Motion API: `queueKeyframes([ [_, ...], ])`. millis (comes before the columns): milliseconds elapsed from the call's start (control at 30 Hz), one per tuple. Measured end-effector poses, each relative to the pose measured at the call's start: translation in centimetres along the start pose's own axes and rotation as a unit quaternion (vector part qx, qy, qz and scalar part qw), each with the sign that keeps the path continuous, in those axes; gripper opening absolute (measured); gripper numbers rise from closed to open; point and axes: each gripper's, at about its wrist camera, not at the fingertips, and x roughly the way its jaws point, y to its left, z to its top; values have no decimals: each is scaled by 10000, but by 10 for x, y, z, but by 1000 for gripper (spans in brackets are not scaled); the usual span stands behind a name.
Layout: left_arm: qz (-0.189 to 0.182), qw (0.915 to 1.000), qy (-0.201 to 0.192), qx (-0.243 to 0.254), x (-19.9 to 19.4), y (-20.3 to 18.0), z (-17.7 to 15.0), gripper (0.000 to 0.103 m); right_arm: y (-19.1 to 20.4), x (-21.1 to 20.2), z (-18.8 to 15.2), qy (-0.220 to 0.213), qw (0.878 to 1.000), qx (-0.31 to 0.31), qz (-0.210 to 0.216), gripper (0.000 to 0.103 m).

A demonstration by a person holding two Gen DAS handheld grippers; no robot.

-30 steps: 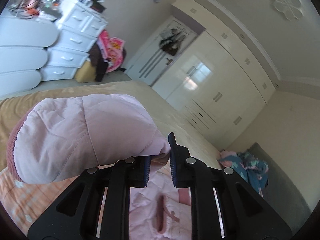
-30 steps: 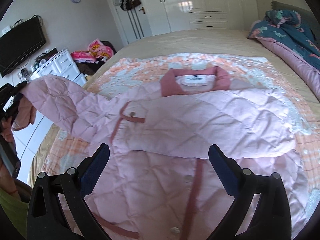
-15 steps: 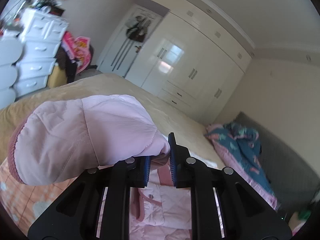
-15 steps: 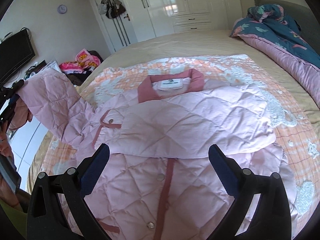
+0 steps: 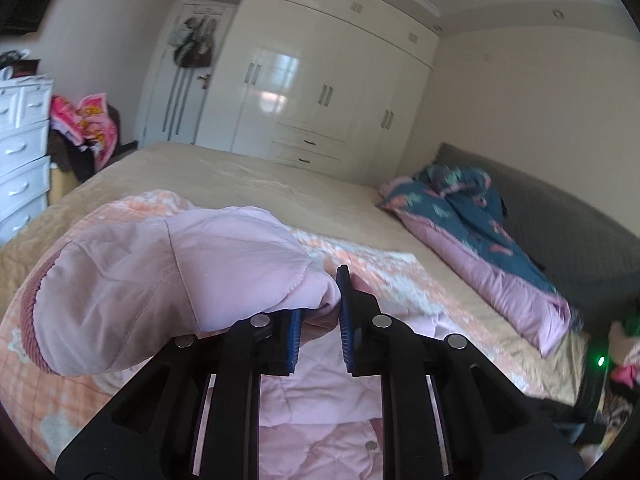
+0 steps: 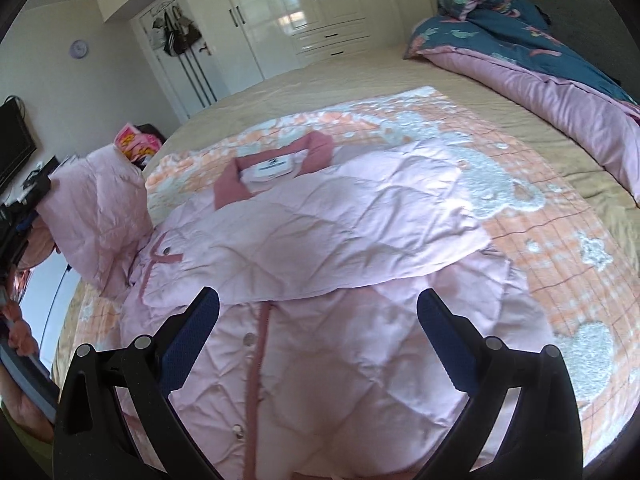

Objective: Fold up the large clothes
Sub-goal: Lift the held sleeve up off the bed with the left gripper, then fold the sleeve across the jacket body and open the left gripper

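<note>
A pink quilted jacket point(image 6: 340, 248) lies front-up on the bed, its dark pink collar point(image 6: 276, 164) at the far end. One sleeve is folded across its chest. My left gripper point(image 5: 318, 316) is shut on the other sleeve point(image 5: 160, 284), holding it raised above the bed; the ribbed cuff hangs left. That raised sleeve also shows at the left in the right wrist view point(image 6: 100, 208). My right gripper point(image 6: 318, 340) is open and empty, hovering over the jacket's lower front.
An orange-and-white patterned blanket point(image 6: 540, 232) lies under the jacket on the beige bed point(image 5: 260, 184). A blue and pink duvet point(image 6: 540, 64) is bunched along the right side. White wardrobes point(image 5: 304, 92) and a white dresser point(image 5: 20, 152) stand beyond.
My left gripper has swung right with the sleeve, bringing it in over the bed toward the jacket. My right gripper has drifted back a little, staying open.
</note>
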Motion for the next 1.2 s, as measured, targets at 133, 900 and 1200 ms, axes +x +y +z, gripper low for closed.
queueKeyframes([
  [133, -109, 9992, 140, 372, 12, -19, -13, 9, -17, -5, 3, -55, 9999, 119, -28, 99],
  [900, -143, 9079, 2087, 3632, 98, -110, -153, 15, -112, -17, 0, -231, 9938, 1064, -239, 99],
  [1200, -258, 8937, 2085, 3965, 97, -115, -160, 16, -123, -12, -2, -154, 9913, 1289, -210, 99],
])
